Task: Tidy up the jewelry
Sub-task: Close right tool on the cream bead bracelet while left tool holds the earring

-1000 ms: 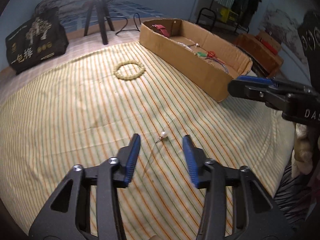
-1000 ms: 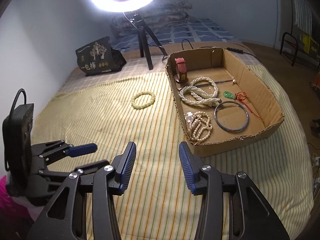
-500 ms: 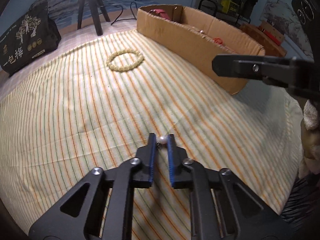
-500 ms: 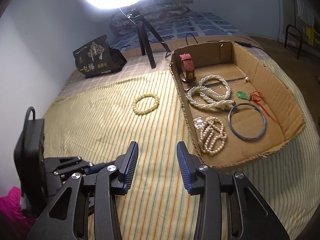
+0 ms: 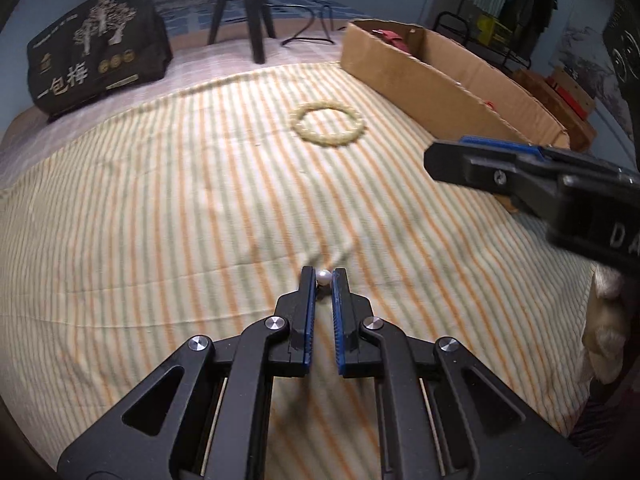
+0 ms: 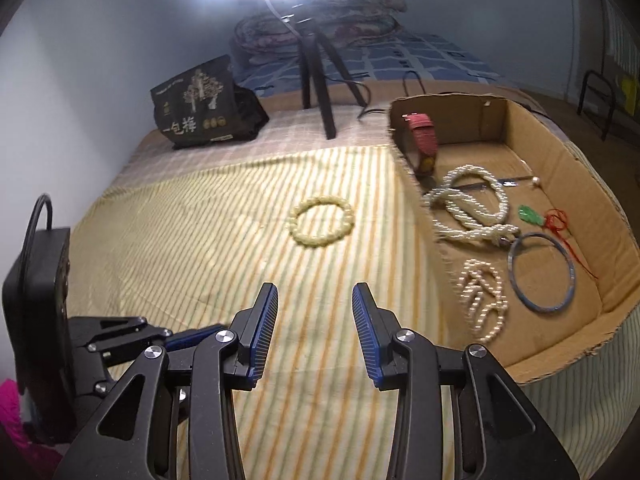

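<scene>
So the left gripper [image 5: 324,278] is pinching a tiny white pearl earring [image 5: 323,277] right at its fingertips, low over the yellow striped bedsheet [image 5: 160,208]. The right gripper [image 6: 315,300] hangs wide apart, near the brown cardboard box [image 6: 580,168] of jewelry.

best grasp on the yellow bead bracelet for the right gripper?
Pinch across one stretch of the bead bracelet ring, probably the near arc, with one finger inside the loop and one outside. It lies flat and open on the striped sheet, so come straight down from above. The right gripper is open and empty.
</scene>
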The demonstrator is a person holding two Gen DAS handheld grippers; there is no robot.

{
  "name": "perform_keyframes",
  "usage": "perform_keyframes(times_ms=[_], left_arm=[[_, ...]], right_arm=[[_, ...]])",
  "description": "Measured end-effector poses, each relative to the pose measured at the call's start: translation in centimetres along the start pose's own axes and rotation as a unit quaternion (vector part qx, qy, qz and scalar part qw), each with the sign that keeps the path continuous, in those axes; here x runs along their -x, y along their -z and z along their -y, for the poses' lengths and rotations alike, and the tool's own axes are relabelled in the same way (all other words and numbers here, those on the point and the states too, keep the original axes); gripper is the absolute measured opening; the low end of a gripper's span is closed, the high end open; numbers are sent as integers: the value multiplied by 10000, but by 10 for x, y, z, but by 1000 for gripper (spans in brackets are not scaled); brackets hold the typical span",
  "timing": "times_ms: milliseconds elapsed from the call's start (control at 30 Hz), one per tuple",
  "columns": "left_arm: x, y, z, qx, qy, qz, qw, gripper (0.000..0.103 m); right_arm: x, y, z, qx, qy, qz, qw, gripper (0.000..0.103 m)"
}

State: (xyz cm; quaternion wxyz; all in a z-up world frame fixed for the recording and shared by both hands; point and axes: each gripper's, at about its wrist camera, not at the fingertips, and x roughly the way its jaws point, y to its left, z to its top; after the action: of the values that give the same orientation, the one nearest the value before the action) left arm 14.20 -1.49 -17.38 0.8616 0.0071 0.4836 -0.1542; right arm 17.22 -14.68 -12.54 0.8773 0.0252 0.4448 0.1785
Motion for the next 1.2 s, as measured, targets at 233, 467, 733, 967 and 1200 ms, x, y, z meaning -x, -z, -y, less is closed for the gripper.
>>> perform_keyframes(times_ms=[233, 467, 733, 967, 1200], left_arm=[[3, 1, -22, 219, -124, 10, 9997, 7], [4, 2, -47, 507, -78, 21, 9987, 7], [4, -2, -67, 907, 52, -38, 9959, 7], [4, -2, -69, 974, 54, -28, 9952, 7], [6, -3, -74, 1097, 67, -34, 9939, 7]], right_arm=[[-16, -8, -14, 45, -74, -95, 9999, 33], [-43, -26, -26, 354, -30, -343, 9988, 33], [-80, -45, -39, 885, 139, -642, 9939, 33], [-107, -53, -39, 1026, 315, -1043, 9887, 33], [-111, -51, -48, 1445, 594, -1149, 9810, 7]])
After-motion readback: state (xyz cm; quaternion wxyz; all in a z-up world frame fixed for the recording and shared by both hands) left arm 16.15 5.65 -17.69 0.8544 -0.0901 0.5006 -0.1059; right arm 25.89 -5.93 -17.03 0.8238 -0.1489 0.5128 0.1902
